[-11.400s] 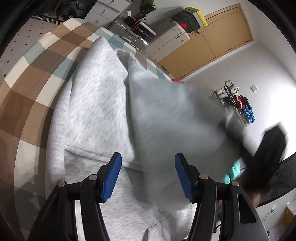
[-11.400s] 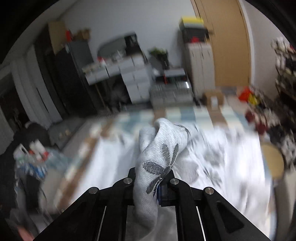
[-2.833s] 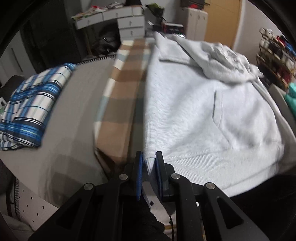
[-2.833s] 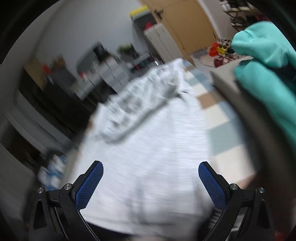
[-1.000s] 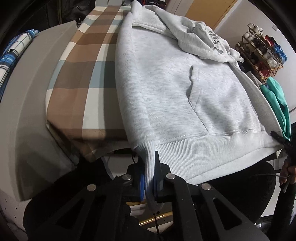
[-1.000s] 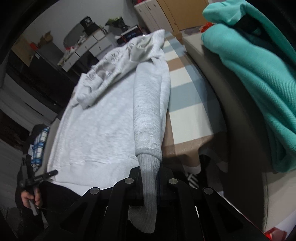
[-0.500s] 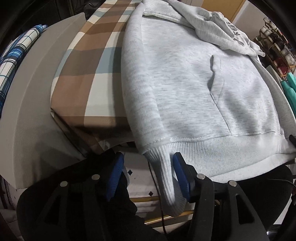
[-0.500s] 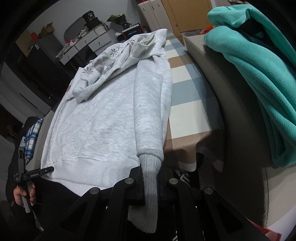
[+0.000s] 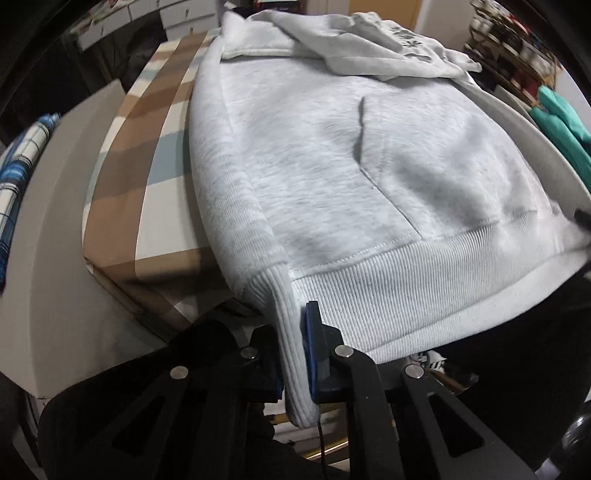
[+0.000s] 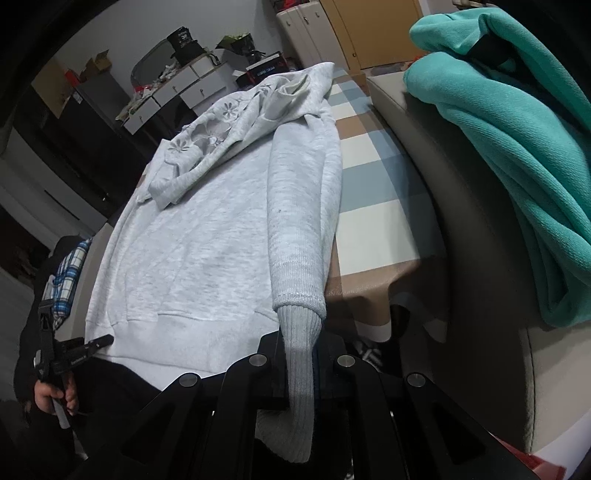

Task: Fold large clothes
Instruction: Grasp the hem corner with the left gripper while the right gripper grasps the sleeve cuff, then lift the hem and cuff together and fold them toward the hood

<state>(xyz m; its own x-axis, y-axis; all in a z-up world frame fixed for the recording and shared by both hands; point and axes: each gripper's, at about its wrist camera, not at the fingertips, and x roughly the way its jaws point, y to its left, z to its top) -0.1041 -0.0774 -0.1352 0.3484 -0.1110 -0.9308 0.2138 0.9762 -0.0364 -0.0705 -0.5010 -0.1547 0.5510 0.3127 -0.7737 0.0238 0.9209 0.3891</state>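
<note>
1. Right now the left tool is clamping its blue pads together on the ribbed left cuff of the grey hoodie, with the cuff's end hanging below the pads.
2. Likewise the right tool is pinching the ribbed right cuff, jaws closed on the fabric, and the loose end is drooping down past the tool.
3. Both sleeves are lying straight along the sides of the body; holding each by its cuff is probably giving the person control of the whole sleeve, ready for drawing it taut or folding it in across the front.
4. The hoodie itself is lying face up, pocket showing, hem at the near edge and partly overhanging it, with the flower-printed hood bunching at the far end.
5. Underneath, a checked cloth in brown, cream and pale blue is covering the table, and the garment is taking up most of it.
6. Beside the table, grey cushioned surfaces are flanking it: a teal garment is piling on the one at the right, a blue plaid fabric is resting on the one at the left.
7. Further out, white drawer units, a wooden door and cluttered shelves are lining the room.
</note>
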